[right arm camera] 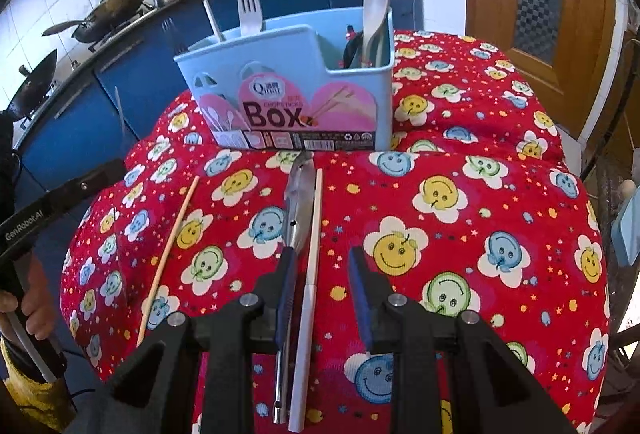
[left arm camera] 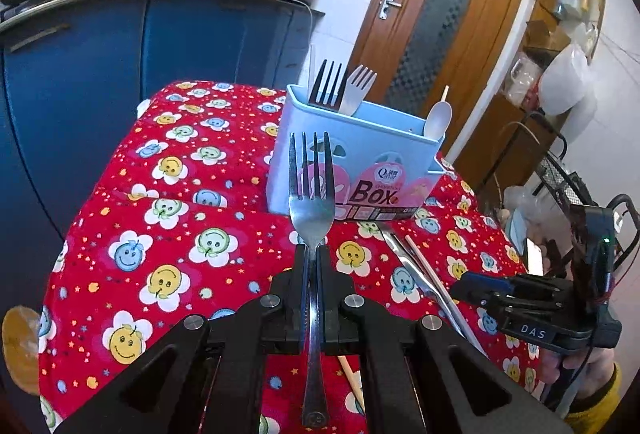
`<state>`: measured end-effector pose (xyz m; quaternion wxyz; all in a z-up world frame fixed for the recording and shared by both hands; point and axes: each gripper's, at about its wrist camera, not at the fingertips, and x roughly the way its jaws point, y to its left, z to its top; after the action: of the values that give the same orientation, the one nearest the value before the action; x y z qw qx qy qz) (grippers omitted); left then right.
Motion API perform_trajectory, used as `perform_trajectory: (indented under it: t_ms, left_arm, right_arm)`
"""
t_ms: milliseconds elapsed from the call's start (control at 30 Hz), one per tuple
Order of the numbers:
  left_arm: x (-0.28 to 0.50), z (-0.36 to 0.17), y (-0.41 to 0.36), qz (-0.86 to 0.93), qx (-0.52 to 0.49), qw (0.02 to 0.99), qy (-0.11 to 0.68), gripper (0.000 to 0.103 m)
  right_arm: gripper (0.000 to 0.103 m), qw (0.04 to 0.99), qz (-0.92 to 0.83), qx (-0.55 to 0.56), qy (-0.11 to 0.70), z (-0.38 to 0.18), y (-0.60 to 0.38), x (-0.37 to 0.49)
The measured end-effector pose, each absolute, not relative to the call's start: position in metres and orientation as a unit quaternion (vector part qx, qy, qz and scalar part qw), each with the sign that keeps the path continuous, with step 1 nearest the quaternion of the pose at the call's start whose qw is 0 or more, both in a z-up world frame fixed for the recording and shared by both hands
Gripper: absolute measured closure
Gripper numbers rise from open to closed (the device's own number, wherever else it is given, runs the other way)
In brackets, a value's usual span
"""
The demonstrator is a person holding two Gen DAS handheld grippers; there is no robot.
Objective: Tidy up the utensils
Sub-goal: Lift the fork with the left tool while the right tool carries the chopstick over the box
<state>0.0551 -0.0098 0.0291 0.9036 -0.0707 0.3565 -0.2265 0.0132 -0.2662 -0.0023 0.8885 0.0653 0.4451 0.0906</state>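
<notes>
My left gripper (left arm camera: 311,254) is shut on a metal fork (left arm camera: 312,190), tines up, held in front of the light blue utensil box (left arm camera: 384,142). The box (right arm camera: 288,66) stands on the red smiley tablecloth and holds a black fork (left arm camera: 326,82), a white plastic fork (left arm camera: 360,86) and a white spoon (left arm camera: 438,118). My right gripper (right arm camera: 322,262) is open and empty, low over a metal knife (right arm camera: 298,194) and a white chopstick (right arm camera: 314,234) that lie on the cloth. A wooden chopstick (right arm camera: 168,258) lies further left.
The table under the red cloth (right arm camera: 480,234) drops off at its edges. Blue kitchen cabinets (left arm camera: 120,54) with woks and pots on the counter stand behind. A wooden door (left arm camera: 436,18) is at the right, with shelves and a wire rack (left arm camera: 560,170) beside the table.
</notes>
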Motion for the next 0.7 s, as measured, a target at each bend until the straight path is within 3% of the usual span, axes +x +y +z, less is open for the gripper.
perform_trajectory:
  t_ms: [567, 633, 700]
  left_arm:
    - [0.056, 0.032, -0.004, -0.235, -0.087, 0.906, 0.342, 0.1]
    - [0.056, 0.034, -0.003, -0.235, -0.088, 0.907, 0.338, 0.1]
    - [0.055, 0.036, -0.004, -0.236, -0.089, 0.908, 0.334, 0.1]
  right_arm:
    - [0.076, 0.845, 0.099, 0.011, 0.525, -0.012, -0.252, 0.057]
    - [0.079, 0.841, 0.099, 0.006, 0.531, -0.012, -0.251, 0.062]
    - [0.092, 0.84, 0.096, 0.01, 0.533, -0.012, -0.252, 0.065]
